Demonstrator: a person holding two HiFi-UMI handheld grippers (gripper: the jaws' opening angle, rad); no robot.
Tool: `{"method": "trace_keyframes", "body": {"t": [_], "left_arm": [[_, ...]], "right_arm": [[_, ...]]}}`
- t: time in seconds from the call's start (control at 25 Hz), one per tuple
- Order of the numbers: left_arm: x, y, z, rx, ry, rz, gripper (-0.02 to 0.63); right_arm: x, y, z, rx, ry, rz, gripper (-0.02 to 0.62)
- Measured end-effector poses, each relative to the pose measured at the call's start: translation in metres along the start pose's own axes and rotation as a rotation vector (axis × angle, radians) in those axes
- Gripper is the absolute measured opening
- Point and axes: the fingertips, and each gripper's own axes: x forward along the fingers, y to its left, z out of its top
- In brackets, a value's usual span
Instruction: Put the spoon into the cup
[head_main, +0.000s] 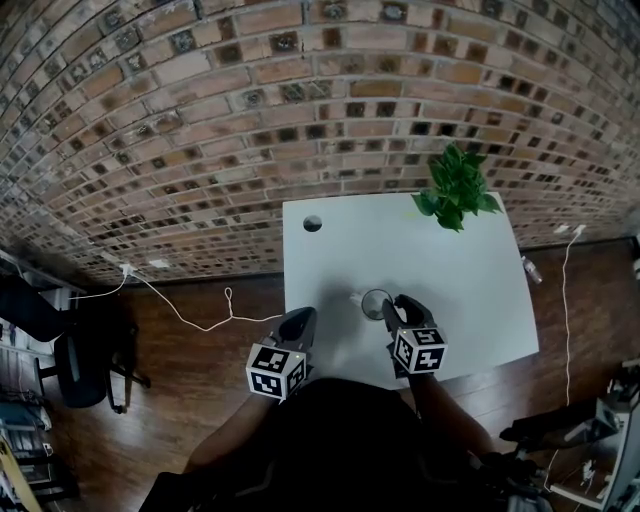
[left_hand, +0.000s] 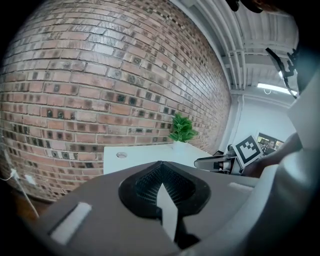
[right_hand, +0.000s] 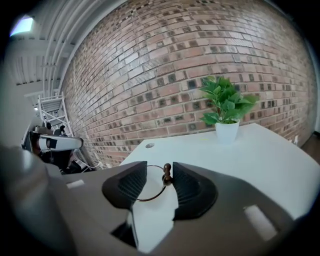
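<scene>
Head view puts both your grippers at the near edge of the white rectangular table, which stands against a red-brown brick wall. Your left gripper hangs at the table's near left corner, well apart from the task's things. In the left gripper view, its black ribbed pads meet at the tips with nothing between them.

Your right gripper sits just beside the clear round cup, which stands on the table near the front edge. In the right gripper view, the right gripper has its jaws apart, and the cup's thin rim curves across the gap between them. The dark brown spoon shows only as a knobbed handle end. It stands upright at the rim, close against the inner face of the jaw at that view's right. You cannot tell whether it touches that pad.

A green leafy plant in a white pot stands at the far right of the table, and a small dark round hole marks the far left.
</scene>
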Motion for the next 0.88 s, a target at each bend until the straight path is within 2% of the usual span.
{"method": "trace_keyframes", "body": {"t": [0.28,0.72,0.88], "left_arm": [[-0.011,0.002,-0.001,-0.022,-0.010,-0.013,-0.008],[-0.026,-0.004,-0.002,-0.030,-0.026,-0.031,-0.008],[-0.030,-0.010,0.007,-0.015,-0.044,-0.029,-0.008]], "right_arm": [[-0.013,-0.003,0.002,0.024,-0.020,-0.020,0.201],[-0.058,0.008,0.007,0.117,-0.090,-0.015,0.193],[-0.073,0.009,0.020,0.119,-0.121,0.023,0.188]]}}
